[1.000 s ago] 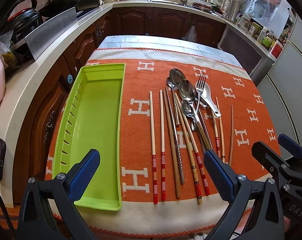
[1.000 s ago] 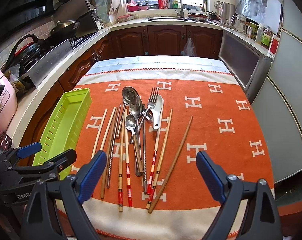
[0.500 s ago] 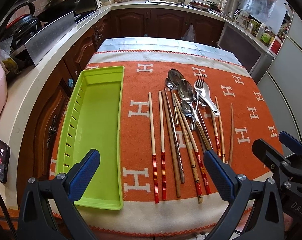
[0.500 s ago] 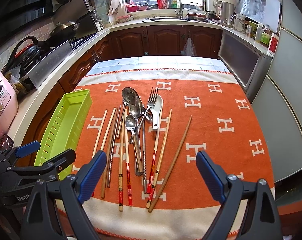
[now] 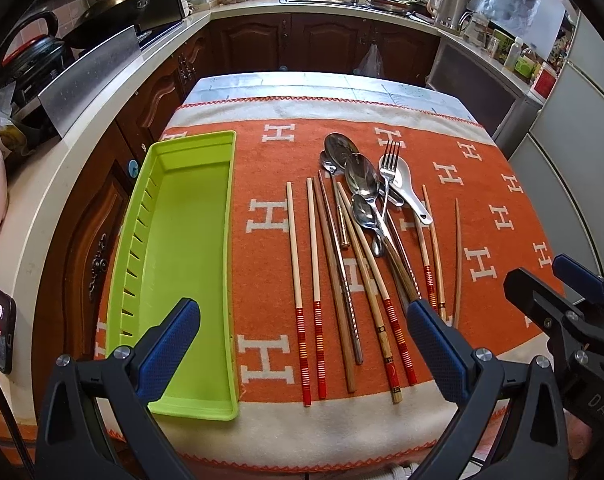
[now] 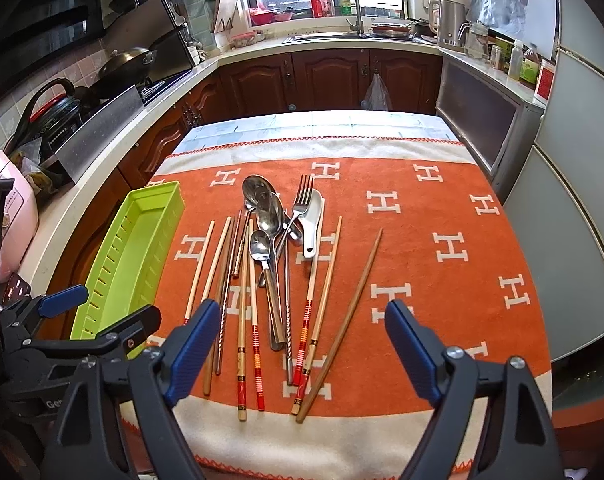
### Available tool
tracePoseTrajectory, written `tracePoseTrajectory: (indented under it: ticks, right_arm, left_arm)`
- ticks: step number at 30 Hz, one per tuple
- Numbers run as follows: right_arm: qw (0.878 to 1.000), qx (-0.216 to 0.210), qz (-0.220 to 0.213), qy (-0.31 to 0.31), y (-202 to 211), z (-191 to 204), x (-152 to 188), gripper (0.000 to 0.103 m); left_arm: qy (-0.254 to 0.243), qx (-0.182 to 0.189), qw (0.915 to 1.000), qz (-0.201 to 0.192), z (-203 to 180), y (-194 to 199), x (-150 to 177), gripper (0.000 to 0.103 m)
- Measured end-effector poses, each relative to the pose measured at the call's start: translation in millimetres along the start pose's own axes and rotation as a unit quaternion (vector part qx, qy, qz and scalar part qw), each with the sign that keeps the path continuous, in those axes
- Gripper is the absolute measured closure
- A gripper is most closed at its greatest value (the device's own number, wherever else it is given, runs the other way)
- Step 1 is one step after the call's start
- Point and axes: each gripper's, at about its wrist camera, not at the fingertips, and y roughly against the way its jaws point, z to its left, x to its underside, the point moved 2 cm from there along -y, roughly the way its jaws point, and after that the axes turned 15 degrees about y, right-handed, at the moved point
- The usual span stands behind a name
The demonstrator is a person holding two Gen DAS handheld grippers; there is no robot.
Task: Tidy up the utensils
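Left gripper [image 5: 302,354]: black two-finger clamp with blue ribbed pads, jaws spread wide, nothing between them. It hung above the near edge of the table, one pad over the tray's near end, the other over the chopstick tips.
Right gripper [image 6: 302,350]: same build, jaws wide but closing, nothing gripped. It hung over the near ends of the chopsticks, clear of them.
Tray: long lime-green plastic utensil tray [image 5: 181,248] with a slotted left wall lay lengthwise along the left edge of the cloth, nothing in it.
Chopsticks: loose row of wooden chopsticks [image 5: 314,280], several with red-banded ends, plus one twisted metal one, lay roughly parallel, right of the tray and apart from it.
Stray stick: one plain brown wooden chopstick [image 6: 342,328] lay alone at the right of the group, tilted.
Spoons: steel spoons [image 5: 362,180] piled at the far end of the row, handles crossing over the chopsticks.
Fork: steel fork [image 5: 389,168] lay tines away, overlapping the spoons and the white ceramic soup spoon [image 5: 412,192].
Surface: orange cloth with white H pattern and cream border [image 6: 442,248] covered the table.
Surroundings: dark wood kitchen cabinets [image 6: 334,76] and a sink counter behind.
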Motion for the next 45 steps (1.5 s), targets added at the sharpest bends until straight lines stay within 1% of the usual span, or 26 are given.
tracePoseTrajectory:
  ticks: [6,12,20,27,29,31,32,34,35,37,38,40,42,45]
  right_arm:
    - [1.0,0.0,-0.002,0.0,1.0,-0.2,-0.5,0.022]
    - [1.0,-0.002,-0.004,-0.003,1.9,-1.0,-0.6,0.023]
    - [1.0,-0.006,0.001,-0.008,-1.1,-6.6,-0.6,0.024]
    - [1.0,-0.004,0.006,-0.016,-7.0,-16.2,-3.8,0.025]
    - [1.0,-0.005,0.011,-0.022,-11.4,-21.6,-4.4,0.026]
    - [0.999,-0.01,0.016,-0.026,-16.3,-27.0,-4.3,0.032]
    - [0.999,-0.014,0.022,-0.03,-21.0,-30.3,-4.5,0.034]
    - [0.998,-0.026,0.038,-0.039,-31.8,-35.6,-4.8,0.04]
    - [0.998,-0.033,0.044,-0.043,-36.4,-38.3,-5.2,0.042]
    - [0.996,-0.051,0.055,-0.057,-46.4,-44.8,-5.0,0.048]
    - [0.994,-0.058,0.06,-0.065,-51.8,-49.0,-4.5,0.049]
    - [0.993,-0.063,0.07,-0.077,-60.8,-54.7,-2.3,0.054]
    - [0.99,-0.073,0.083,-0.085,-73.0,-59.4,1.2,0.059]
    - [0.986,-0.089,0.102,-0.098,-91.1,-64.4,7.6,0.068]
  left_arm:
    - [0.0,0.004,1.0,-0.001,-0.9,1.3,-0.5,0.001]
    - [-0.006,-0.005,1.0,0.001,-4.5,-1.3,-0.2,0.001]
    - [-0.003,-0.004,0.9999,0.011,-6.0,-7.3,-2.1,0.001]
    - [0.007,-0.004,0.9999,0.014,-5.1,-15.7,-12.3,0.001]
    - [0.006,-0.003,0.9999,0.011,-4.1,-19.3,-18.4,0.004]
    - [0.004,0.004,0.9998,0.017,-4.0,-26.3,-25.7,0.018]
    - [0.009,0.018,0.9994,0.028,-2.4,-32.0,-30.1,0.021]
    - [0.024,0.033,0.9978,0.052,0.8,-43.7,-36.2,0.042]
    - [0.029,0.038,0.9969,0.063,1.8,-49.8,-38.2,0.047]
    - [0.04,0.051,0.9937,0.091,5.2,-64.5,-41.1,0.063]
    - [0.042,0.055,0.9926,0.099,6.2,-69.2,-41.4,0.066]
    - [0.042,0.056,0.9912,0.112,6.5,-78.9,-41.1,0.08]
    - [0.038,0.051,0.9908,0.12,5.5,-87.9,-39.6,0.088]
    - [0.038,0.036,0.9908,0.125,4.3,-98.9,-35.6,0.091]
